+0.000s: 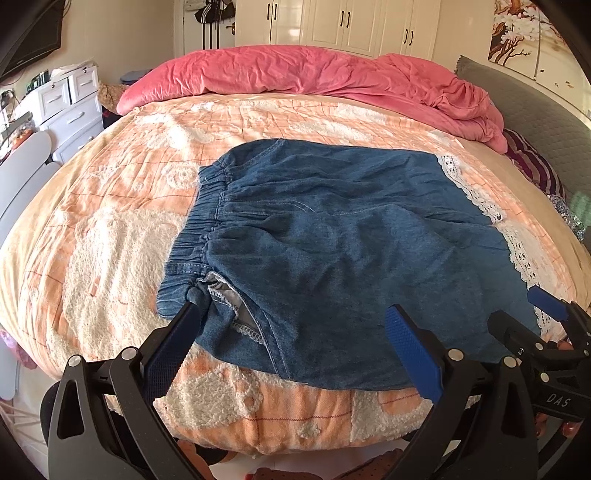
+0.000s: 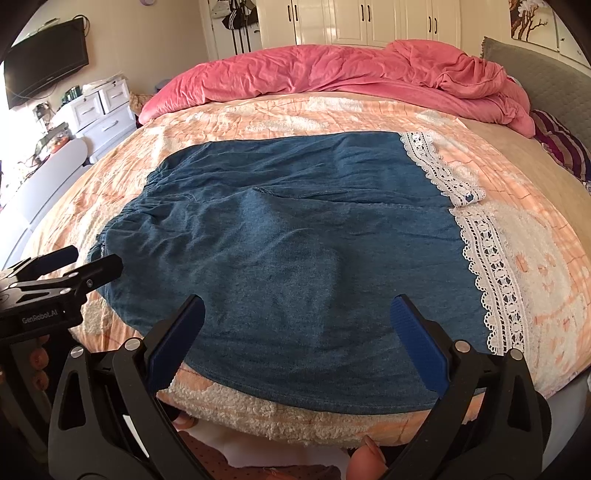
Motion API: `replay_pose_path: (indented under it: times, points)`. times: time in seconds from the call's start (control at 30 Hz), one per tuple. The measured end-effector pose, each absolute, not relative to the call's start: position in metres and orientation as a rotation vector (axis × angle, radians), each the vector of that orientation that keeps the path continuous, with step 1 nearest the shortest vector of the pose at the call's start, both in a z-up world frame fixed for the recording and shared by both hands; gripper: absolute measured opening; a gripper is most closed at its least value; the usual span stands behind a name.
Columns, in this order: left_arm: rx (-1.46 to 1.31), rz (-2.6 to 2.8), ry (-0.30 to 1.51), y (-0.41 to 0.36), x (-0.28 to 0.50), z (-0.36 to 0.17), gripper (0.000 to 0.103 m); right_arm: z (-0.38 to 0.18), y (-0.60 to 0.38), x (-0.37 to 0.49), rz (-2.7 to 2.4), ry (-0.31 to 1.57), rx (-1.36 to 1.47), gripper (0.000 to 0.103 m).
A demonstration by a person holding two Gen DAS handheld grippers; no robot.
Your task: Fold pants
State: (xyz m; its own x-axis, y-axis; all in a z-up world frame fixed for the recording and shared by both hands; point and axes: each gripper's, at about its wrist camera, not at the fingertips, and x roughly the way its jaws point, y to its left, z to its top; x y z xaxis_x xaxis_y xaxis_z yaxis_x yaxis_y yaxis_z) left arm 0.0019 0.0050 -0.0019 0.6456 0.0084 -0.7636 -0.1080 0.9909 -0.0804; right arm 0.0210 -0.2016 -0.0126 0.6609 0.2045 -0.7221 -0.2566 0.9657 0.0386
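Nearest, the left tool (image 1: 295, 343) is seen spread wide at the near edge of the pants (image 1: 332, 236), nothing being held between its blue pads. The right tool (image 2: 297, 341) is likewise opened wide over the near hem. The denim pants are laid flat on the peach blanket (image 2: 258, 110) of the bed, waistband at the left, white lace trim (image 2: 495, 273) at the right. Farther back, a pink quilt (image 1: 314, 70) is bunched, and white wardrobes (image 2: 369, 22) are seen behind.

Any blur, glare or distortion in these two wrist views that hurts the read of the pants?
Left wrist: heavy fisheye bulges the bed; denim pants sharp, evenly daylit. Right wrist: same bulging, black vignette corners, blown-out window glare at far left; lace hem crisp.
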Motion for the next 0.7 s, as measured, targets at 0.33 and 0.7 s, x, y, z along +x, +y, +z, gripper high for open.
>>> replay_pose_path:
  times: [0.33,0.7]
  points:
    - [-0.137,0.052,0.841,0.011,0.011,-0.001,0.099,-0.006,-0.197,0.041,0.284,0.81,-0.085,0.095]
    - [-0.125,0.057,0.841,0.053,0.075,0.01,0.099,0.01,-0.178,0.135,0.468,0.869,-0.081,0.095]
